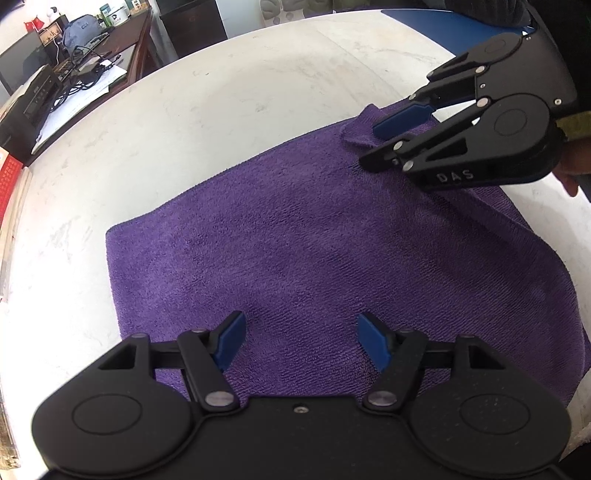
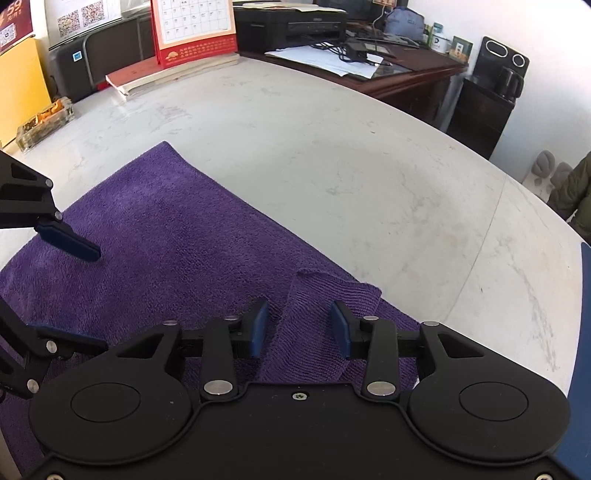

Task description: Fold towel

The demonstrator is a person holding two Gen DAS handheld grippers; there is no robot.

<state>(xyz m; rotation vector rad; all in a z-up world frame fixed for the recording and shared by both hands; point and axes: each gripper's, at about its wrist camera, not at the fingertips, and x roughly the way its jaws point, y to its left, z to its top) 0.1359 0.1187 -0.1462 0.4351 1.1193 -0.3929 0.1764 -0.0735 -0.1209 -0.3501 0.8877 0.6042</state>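
Observation:
A purple towel [image 1: 303,236] lies spread on the white marble table [image 1: 207,122]. My left gripper [image 1: 300,328] hovers open over the towel's near edge, nothing between its blue pads. My right gripper [image 1: 376,144] is open at the towel's far right corner, where the cloth curls up. In the right wrist view that corner is a turned-over flap [image 2: 317,295] lying between the wide-apart fingers of the right gripper [image 2: 300,314]; neither pad presses it. The towel [image 2: 177,229] stretches away to the left, and the left gripper [image 2: 101,301] stands open over it at the frame's left side.
A red calendar [image 2: 195,33] on stacked books and a glass dish [image 2: 44,125] sit at the table's far edge. A brown desk [image 2: 388,70] with a printer, papers and cables stands behind. A blue board [image 2: 583,332] lies along the right edge. A person's hand [image 1: 569,173] holds the right gripper.

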